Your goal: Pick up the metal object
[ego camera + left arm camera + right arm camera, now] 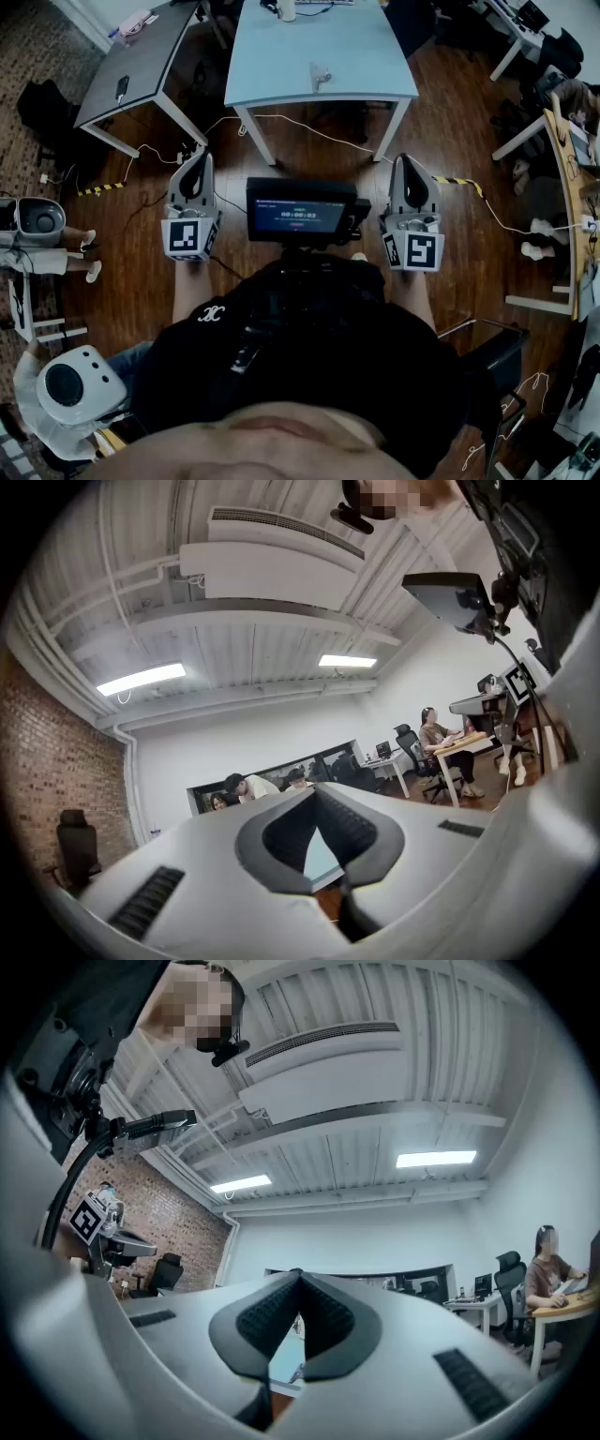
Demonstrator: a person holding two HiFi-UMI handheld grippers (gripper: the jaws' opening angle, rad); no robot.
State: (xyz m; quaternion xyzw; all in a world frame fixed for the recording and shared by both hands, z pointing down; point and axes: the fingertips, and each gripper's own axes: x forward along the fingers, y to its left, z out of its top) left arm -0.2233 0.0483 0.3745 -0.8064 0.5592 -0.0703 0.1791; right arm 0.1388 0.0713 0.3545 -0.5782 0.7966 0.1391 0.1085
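You hold two grippers, the left gripper (197,161) at 9 o'clock of the single screen (300,214) and the right gripper (410,163) at 3 o'clock. Both have their jaws pressed together on nothing. One metal object (321,75) lies at 12 o'clock on the light blue table (281,52), well apart from both.

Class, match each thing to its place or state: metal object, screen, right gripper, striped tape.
Things:
1 metal object
2 screen
3 right gripper
4 striped tape

Places or states:
a on the floor
b shut, empty
c on the blue table
d between this gripper and the left gripper

Pairs: 1-c; 2-d; 3-b; 4-a
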